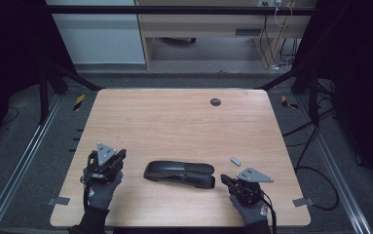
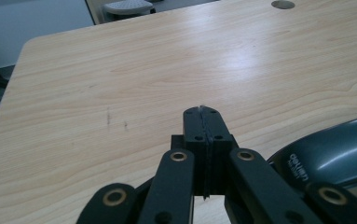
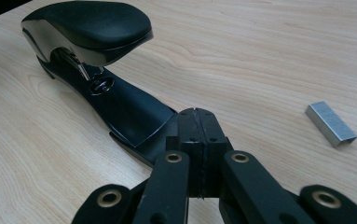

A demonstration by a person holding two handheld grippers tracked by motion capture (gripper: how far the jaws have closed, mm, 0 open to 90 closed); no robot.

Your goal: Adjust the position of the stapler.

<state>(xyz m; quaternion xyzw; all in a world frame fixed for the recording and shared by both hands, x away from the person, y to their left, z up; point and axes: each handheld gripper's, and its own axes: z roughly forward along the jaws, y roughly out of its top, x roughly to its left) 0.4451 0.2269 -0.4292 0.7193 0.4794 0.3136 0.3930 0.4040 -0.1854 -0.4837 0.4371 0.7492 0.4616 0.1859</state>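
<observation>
A: Starting from the high view, what is on the wooden table (image 1: pixel 174 122)?

B: A long black stapler (image 1: pixel 179 174) lies flat near the person's edge, roughly midway between the two gloved hands. It is the landmark here. A small grey strip of staples (image 1: pixel 236 160) lies loose on the wood, just past the stapler's right end. Nothing on the table serves as a container.

A: And the grippers in that view?

B: The left gripper (image 1: pixel 107 163) is held left of the stapler, apart from it. The right gripper (image 1: pixel 230 181) sits at the stapler's right end, very close; I cannot tell from here whether they touch. Jaw gaps are too small to judge in this view.

A: What does the left gripper view add?

B: The left gripper (image 2: pixel 203 114) has its jaws pressed together with nothing between them, over bare wood. One rounded, glossy end of the stapler (image 2: pixel 334 154) sits at the lower right, beside the jaws and not touched by them.

A: And the right gripper view?

B: The right gripper (image 3: pixel 198 115) is likewise fully closed and empty. Its tips hover at the near end of the stapler (image 3: pixel 97 60), whose top arm is raised off the base. The strip of staples (image 3: pixel 331 123) lies to the right of the jaws, clear of both jaws and stapler.
</observation>
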